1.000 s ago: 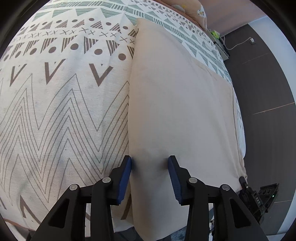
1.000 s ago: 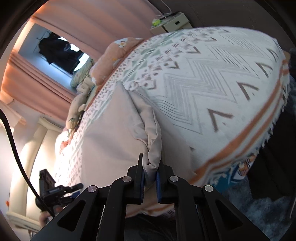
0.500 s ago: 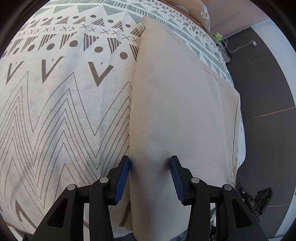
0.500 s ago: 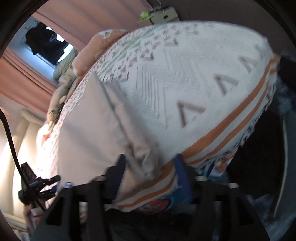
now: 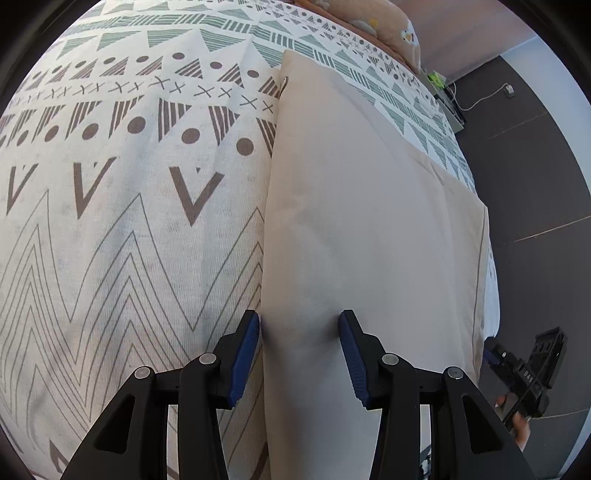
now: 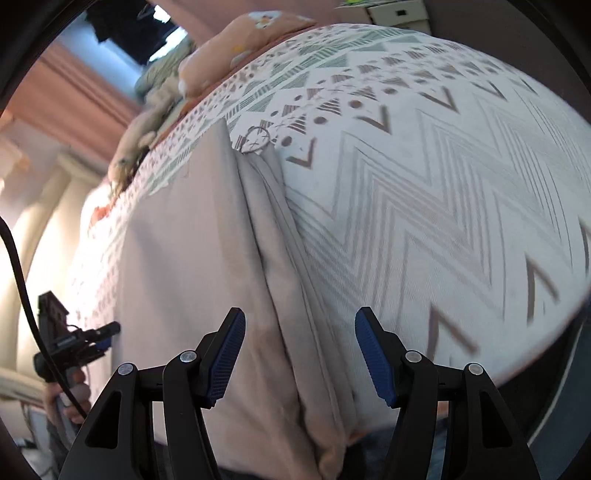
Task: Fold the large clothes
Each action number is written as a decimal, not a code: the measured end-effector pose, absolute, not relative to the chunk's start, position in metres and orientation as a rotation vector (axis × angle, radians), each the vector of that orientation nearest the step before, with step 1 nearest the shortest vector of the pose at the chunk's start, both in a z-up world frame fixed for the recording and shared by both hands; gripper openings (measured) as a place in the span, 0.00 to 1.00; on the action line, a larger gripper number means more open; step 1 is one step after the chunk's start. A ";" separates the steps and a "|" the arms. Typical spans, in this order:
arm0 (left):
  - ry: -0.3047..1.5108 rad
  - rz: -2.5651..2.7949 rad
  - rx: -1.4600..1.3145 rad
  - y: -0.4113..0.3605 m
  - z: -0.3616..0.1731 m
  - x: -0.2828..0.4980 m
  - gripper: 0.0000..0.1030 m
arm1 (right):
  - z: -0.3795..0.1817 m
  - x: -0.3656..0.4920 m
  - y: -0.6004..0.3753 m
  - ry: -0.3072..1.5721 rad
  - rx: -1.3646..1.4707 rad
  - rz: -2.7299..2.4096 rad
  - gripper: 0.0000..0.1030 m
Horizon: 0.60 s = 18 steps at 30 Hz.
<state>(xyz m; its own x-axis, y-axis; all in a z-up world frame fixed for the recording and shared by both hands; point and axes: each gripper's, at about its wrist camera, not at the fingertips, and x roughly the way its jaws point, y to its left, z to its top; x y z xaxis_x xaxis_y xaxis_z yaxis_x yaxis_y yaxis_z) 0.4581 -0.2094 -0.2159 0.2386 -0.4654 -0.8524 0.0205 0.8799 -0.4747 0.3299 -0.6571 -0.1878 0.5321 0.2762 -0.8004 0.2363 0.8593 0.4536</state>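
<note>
While the beige garment (image 5: 369, 221) is laid lengthwise on the patterned bedspread (image 5: 129, 221), folded into a long strip near the bed's edge, both grippers are held over its near end. The left gripper (image 5: 299, 334) is seen with its fingers apart, straddling the garment's left folded edge without clamping it. The right gripper (image 6: 299, 332) is likewise spread wide, nothing held, above the bunched folds along the garment's (image 6: 192, 258) right side. An orange pillow (image 5: 388, 29) is seen at the bed's far end.
</note>
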 end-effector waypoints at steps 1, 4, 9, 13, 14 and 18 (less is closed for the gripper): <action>1.295 -0.342 -0.404 -0.210 -0.216 0.460 0.45 | -0.185 0.338 -0.655 1.022 0.544 0.037 0.61; 1.290 -0.334 -0.395 -0.212 -0.216 0.465 0.45 | -0.175 0.365 -0.647 1.009 0.484 0.058 0.61; 1.290 -0.317 -0.374 -0.215 -0.214 0.474 0.45 | -0.165 0.411 -0.631 1.017 0.418 0.095 0.60; 1.291 -0.307 -0.370 -0.216 -0.214 0.482 0.45 | -0.161 0.444 -0.621 1.029 0.356 0.100 0.60; 1.295 -0.304 -0.378 -0.215 -0.215 0.484 0.45 | -0.162 0.452 -0.619 1.034 0.351 0.097 0.60; 1.289 -0.289 -0.373 -0.218 -0.215 0.489 0.45 | -0.169 0.488 -0.613 1.072 0.316 0.091 0.55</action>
<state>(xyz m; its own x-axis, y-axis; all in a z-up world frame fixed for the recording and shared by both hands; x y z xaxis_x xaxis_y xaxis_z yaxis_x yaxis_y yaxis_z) 0.4892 -0.2176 -0.2146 0.2565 -0.4117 -0.8745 0.0017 0.9049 -0.4256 0.4878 -0.6125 -0.1692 0.4797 0.2253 -0.8480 0.0792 0.9514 0.2976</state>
